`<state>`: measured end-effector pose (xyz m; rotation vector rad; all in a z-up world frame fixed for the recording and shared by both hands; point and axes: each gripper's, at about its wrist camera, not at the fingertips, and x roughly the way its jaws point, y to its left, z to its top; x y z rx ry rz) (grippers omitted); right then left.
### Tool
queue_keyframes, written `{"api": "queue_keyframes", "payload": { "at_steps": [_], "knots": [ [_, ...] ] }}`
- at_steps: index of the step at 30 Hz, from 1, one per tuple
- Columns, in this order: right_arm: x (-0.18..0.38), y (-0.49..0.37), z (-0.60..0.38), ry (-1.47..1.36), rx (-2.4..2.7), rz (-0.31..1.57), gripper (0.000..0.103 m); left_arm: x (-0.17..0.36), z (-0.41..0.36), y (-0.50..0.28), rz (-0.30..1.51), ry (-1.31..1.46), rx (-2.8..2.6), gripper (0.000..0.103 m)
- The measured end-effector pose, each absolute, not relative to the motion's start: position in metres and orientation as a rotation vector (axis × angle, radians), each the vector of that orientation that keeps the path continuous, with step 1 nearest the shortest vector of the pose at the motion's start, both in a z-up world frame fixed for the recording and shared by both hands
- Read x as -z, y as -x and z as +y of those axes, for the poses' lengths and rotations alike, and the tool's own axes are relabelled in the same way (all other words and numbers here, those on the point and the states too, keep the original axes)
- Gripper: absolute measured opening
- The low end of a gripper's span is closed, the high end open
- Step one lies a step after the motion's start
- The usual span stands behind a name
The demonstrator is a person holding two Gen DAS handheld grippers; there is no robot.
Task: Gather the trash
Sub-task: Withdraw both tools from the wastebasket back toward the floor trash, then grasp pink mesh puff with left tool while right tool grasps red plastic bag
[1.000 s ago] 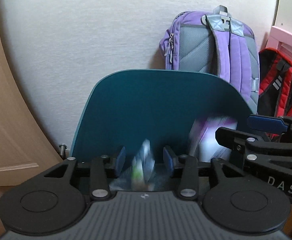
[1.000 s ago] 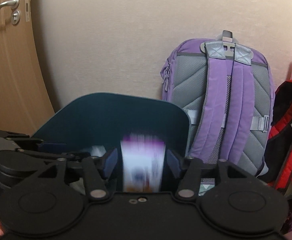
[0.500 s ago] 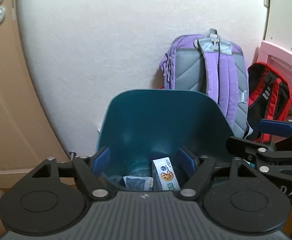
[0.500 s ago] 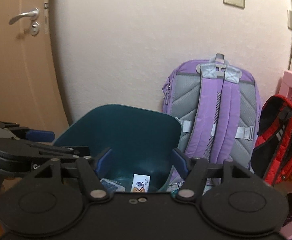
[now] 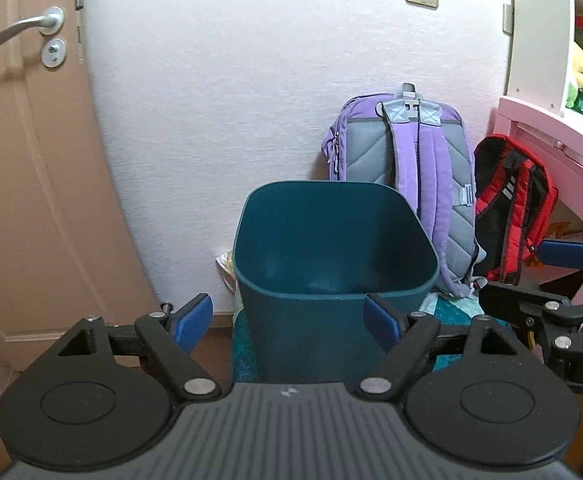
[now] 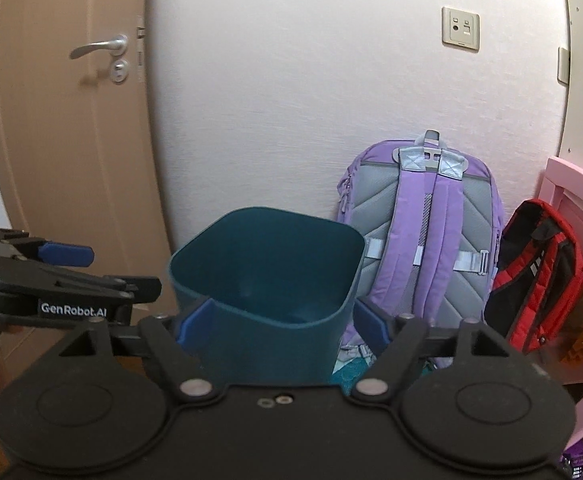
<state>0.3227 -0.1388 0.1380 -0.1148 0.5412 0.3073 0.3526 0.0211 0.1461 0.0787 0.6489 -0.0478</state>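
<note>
A dark teal trash bin (image 5: pixel 333 304) stands on the floor against the white wall; it also shows in the right wrist view (image 6: pixel 267 312). Its inside bottom is hidden from both views, so no trash shows. My left gripper (image 5: pixel 287 318) is open and empty, held back from the bin's near wall. My right gripper (image 6: pixel 281 326) is open and empty, its blue pads on either side of the bin's near corner in the image. The right gripper shows at the right of the left wrist view (image 5: pixel 551 280), and the left gripper at the left of the right wrist view (image 6: pixel 51 276).
A purple backpack (image 5: pixel 415 172) leans on the wall behind the bin, with a red and black backpack (image 5: pixel 511 212) beside it. A pink desk (image 5: pixel 559 148) stands at the right. A brown door (image 5: pixel 31 160) is at the left. A teal mat (image 5: pixel 451 312) lies under the bin.
Both grippers let go of their wrappers, which fell into the bin, and opened wide. Both then pulled back and up from the bin, so its inside is now out of sight.
</note>
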Motion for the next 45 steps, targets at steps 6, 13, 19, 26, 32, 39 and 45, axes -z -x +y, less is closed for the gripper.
{"api": "queue_keyframes", "payload": {
  "at_steps": [6, 13, 19, 26, 32, 39, 45],
  "knots": [
    [-0.135, -0.285, -0.138, 0.105, -0.347, 0.540, 0.090, -0.144, 0.026, -0.311, 0.642, -0.064, 0.050, 0.083],
    [-0.117, -0.248, -0.137, 0.103, -0.400, 0.564, 0.096, -0.125, 0.036, -0.273, 0.659, -0.036, 0.054, 0.090],
    [-0.089, -0.230, -0.134, 0.111, -0.429, 0.596, 0.097, -0.101, 0.041, -0.255, 0.700, -0.067, 0.023, 0.091],
    [-0.048, -0.220, -0.128, 0.107, -0.446, 0.632, 0.097, -0.063, 0.057, -0.248, 0.728, -0.016, 0.071, 0.091],
    [0.002, -0.221, -0.125, 0.085, -0.451, 0.677, 0.099, -0.020, 0.072, -0.249, 0.752, 0.056, 0.103, 0.091],
    [0.074, -0.237, -0.126, 0.069, -0.421, 0.775, 0.102, 0.039, 0.091, -0.261, 0.779, 0.106, 0.121, 0.091],
    [0.149, -0.258, -0.131, 0.029, -0.364, 0.912, 0.103, 0.106, 0.107, -0.287, 0.893, 0.131, 0.079, 0.098]
  ]
}}
